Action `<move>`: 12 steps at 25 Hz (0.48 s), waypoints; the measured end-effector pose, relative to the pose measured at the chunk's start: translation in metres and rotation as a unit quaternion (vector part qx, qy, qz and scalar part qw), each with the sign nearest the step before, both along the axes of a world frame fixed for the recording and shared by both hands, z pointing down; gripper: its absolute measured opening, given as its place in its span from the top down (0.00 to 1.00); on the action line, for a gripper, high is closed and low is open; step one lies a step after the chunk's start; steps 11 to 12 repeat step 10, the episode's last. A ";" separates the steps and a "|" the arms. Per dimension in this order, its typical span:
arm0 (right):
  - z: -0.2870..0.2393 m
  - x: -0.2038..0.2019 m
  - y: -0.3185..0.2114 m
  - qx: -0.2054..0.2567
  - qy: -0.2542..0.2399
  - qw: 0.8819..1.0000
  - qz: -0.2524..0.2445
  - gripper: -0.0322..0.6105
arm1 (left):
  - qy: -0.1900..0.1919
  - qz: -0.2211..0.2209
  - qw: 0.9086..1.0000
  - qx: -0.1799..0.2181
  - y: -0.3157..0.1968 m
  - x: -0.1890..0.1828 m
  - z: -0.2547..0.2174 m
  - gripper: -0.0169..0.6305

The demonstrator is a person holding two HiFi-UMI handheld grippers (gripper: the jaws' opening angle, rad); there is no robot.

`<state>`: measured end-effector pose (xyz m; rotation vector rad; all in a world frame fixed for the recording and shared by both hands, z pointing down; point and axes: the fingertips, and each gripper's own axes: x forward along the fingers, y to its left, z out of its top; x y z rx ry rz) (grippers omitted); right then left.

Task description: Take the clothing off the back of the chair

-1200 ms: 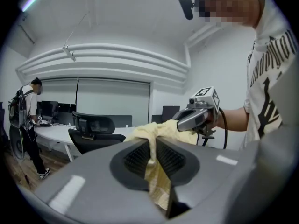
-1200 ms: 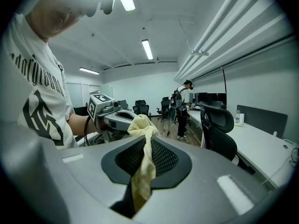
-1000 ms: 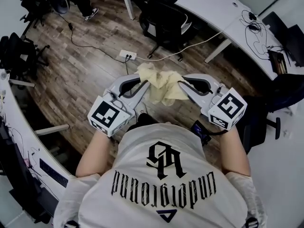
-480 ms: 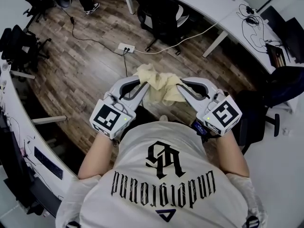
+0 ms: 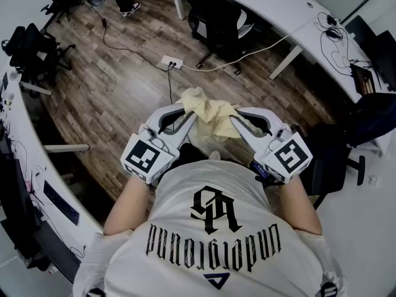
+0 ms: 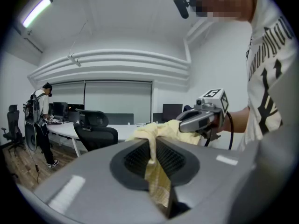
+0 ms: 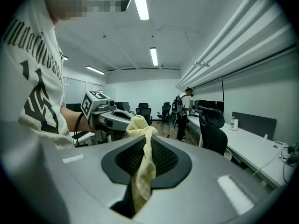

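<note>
Clamping a fold of the pale yellow clothing [image 5: 210, 111], the left claw [image 5: 190, 117] holds one end. It hangs bunched between both claws, above the wooden floor [image 5: 117, 98] and well apart from the black chair [image 5: 216, 23] beyond. At the right, the right claw [image 5: 235, 121] is closed on the other end.

I see a wood-plank floor [image 5: 111, 98] with a white power strip [image 5: 172, 61] lying on it, and a black cable [image 5: 108, 39] trailing from it toward the far left. A long white desk [image 5: 278, 8] curves along the far right, with loose cables [image 5: 331, 39] on it. A dark keyboard [image 5: 60, 204] lies on the near left desk [image 5: 21, 141]. A person [image 6: 43, 125] stands at the far end
</note>
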<state>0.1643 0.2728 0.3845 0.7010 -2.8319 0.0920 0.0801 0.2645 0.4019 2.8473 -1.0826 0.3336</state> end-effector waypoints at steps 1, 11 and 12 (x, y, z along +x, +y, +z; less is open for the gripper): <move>-0.001 -0.001 0.001 0.001 0.000 1.000 0.000 0.89 | -0.002 -0.002 1.000 0.005 0.000 -0.003 0.001 0.84; -0.001 -0.013 0.016 0.004 0.000 1.000 -0.002 0.89 | 0.006 -0.008 1.000 -0.013 0.019 -0.010 -0.005 0.85; -0.001 -0.013 0.016 0.004 0.000 1.000 -0.002 0.89 | 0.006 -0.008 1.000 -0.013 0.019 -0.010 -0.005 0.85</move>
